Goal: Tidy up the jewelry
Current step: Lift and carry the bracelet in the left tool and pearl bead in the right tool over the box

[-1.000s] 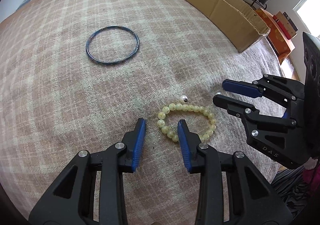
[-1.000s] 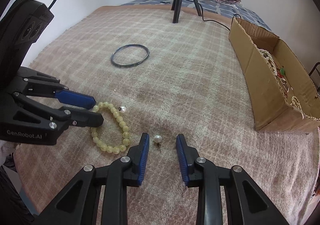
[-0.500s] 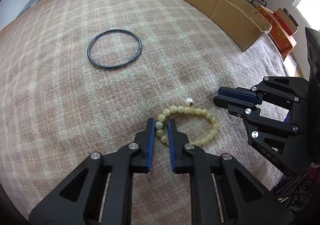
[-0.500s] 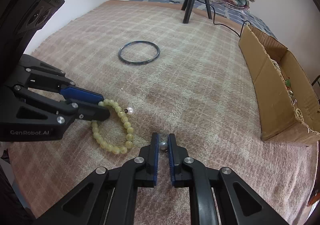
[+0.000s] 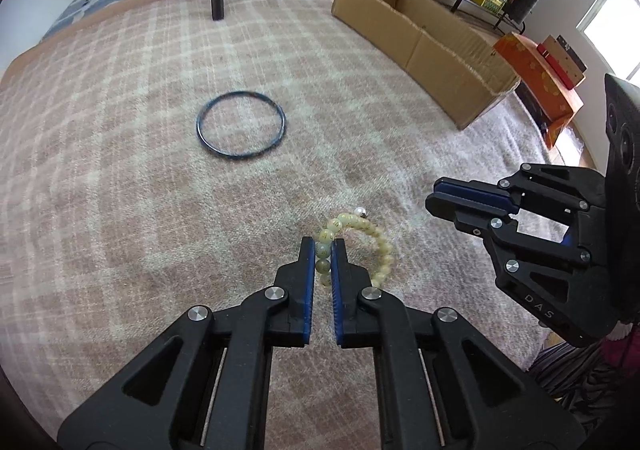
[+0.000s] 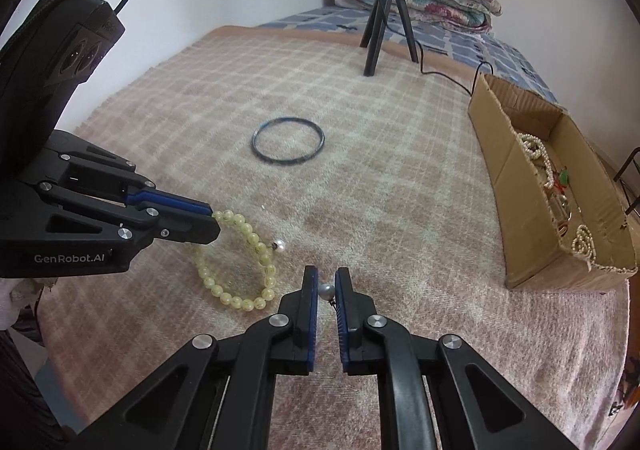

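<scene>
left tool (image 5: 322,255): yellow bead bracelet (image 5: 362,246) is being pinched by one side, partly lifted off the bed blanket (image 5: 120,170)
right tool (image 6: 326,289): pearl earring (image 6: 326,291) is being gripped between narrow pads
dark bangle (image 6: 287,146): lying flat, well apart
cardboard box (image 6: 516,186): jewelry is being held inside

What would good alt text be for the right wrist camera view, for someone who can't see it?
The right gripper is shut on a small pearl earring above a plaid blanket, while the left gripper pinches a yellow bead bracelet. A dark bangle lies farther off, and a cardboard box holding jewelry sits to the right.
</scene>
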Motion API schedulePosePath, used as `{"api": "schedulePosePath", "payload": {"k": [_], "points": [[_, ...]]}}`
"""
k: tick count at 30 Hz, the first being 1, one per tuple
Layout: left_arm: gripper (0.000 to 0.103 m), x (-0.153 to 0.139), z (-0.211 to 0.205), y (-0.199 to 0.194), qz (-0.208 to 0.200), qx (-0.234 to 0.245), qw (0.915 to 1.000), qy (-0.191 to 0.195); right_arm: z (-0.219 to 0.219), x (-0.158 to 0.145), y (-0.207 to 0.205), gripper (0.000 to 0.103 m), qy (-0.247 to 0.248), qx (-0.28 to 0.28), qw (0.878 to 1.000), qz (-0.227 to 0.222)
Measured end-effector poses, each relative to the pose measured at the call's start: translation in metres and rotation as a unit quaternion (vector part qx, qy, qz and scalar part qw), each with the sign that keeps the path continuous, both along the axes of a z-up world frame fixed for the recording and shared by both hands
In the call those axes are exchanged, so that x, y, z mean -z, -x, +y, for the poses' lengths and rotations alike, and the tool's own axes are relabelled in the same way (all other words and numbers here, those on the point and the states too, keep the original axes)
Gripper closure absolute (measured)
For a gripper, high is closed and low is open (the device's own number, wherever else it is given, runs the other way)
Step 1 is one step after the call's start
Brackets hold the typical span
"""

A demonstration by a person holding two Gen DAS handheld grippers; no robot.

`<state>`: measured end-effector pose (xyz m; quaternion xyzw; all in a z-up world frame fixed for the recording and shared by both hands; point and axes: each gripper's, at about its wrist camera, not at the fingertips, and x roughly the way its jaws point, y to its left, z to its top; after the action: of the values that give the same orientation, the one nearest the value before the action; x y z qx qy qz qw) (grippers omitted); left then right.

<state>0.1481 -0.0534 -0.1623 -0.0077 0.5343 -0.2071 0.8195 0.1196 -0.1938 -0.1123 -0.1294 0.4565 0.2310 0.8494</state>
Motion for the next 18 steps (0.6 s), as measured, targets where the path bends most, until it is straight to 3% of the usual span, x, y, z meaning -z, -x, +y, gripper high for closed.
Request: {"api": "schedulePosePath", "payload": {"k": [10, 18], "points": [[0.098, -0.05, 0.022, -0.004, -0.051, -0.027, 0.9978, 0.033, -0.005, -0.032, 0.003, 0.097, -0.027, 0.012, 0.999, -0.03], [0.098, -0.073, 0.022, -0.015, -0.069, -0.036, 0.9952, 0.06, -0.025, -0.06, -0.001, 0.097, -0.043, 0.037, 0.997, -0.058]]}}
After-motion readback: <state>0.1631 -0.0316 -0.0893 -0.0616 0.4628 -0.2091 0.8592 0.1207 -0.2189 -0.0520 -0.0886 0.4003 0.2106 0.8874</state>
